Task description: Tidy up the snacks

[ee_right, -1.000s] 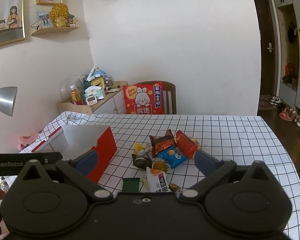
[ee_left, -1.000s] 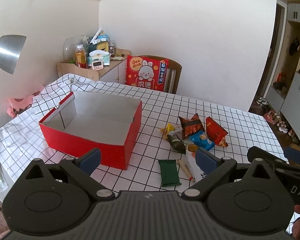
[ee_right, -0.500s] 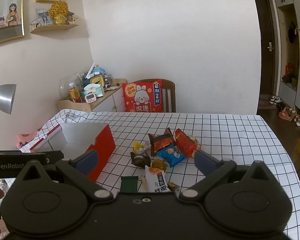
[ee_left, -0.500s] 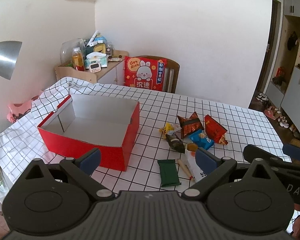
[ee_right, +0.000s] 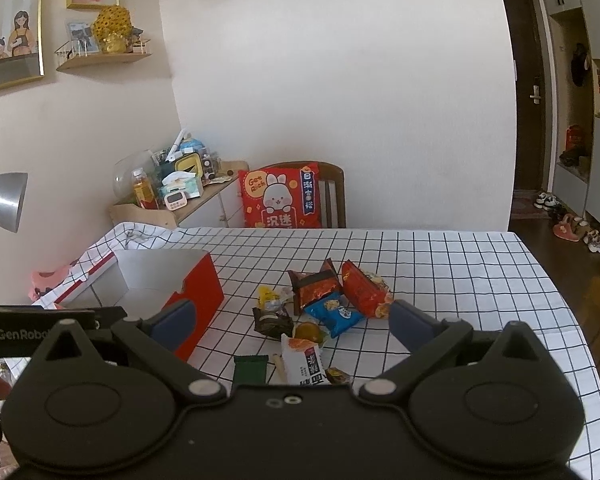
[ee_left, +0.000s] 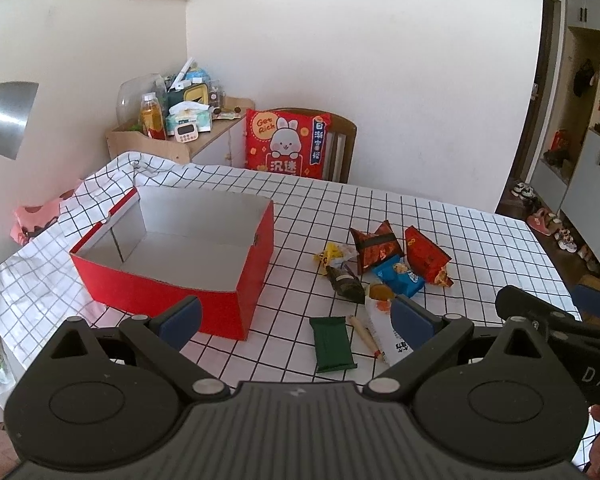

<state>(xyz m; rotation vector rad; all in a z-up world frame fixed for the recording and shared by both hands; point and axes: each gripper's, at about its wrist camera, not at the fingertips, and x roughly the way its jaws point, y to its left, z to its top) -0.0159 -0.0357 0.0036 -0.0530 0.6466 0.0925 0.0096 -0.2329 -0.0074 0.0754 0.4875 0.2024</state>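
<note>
A: Status? Which step is in hand?

B: Judged as pre-grasp. Nothing is held. Left gripper (ee_left: pixel 296 318) fingers are spread wide, nothing between them; right gripper (ee_right: pixel 292 322) likewise spread and empty. Both are held above the near edge of the table (ee_left: pixel 480 232), clear of the cloth.

A: Snack locations?

B: All are seen loose on the table, right of centre. The box (ee_left: pixel 172 256) sits toward the left edge, open-topped; no snack is seen inside it. A cluster lies well right of it: yellow pack (ee_left: pixel 334 255), brown pack (ee_left: pixel 376 246), red pack (ee_left: pixel 426 256), blue pack (ee_left: pixel 400 278), dark pack (ee_left: pixel 344 282), touching or overlapping. Nearer the near edge: green bar (ee_left: pixel 332 344), a thin stick (ee_left: pixel 364 334) just beside it, and white pack (ee_left: pixel 384 332), partly hidden by the left finger. A small dark wrapper (ee_right: pixel 338 376) is seen beside the white pack, right wrist view only.

A: Next move?

B: Probably a descent onto a near item. The green bar is lying flat and apart from the pile, so it is judged the easiest pick. A low, level approach is called for, with the jaws closed across its narrow width, then a carry left over the box wall.

A: Risks?

B: Flat wrappers may be slid rather than pinched. The cloth could be snagged.
</note>
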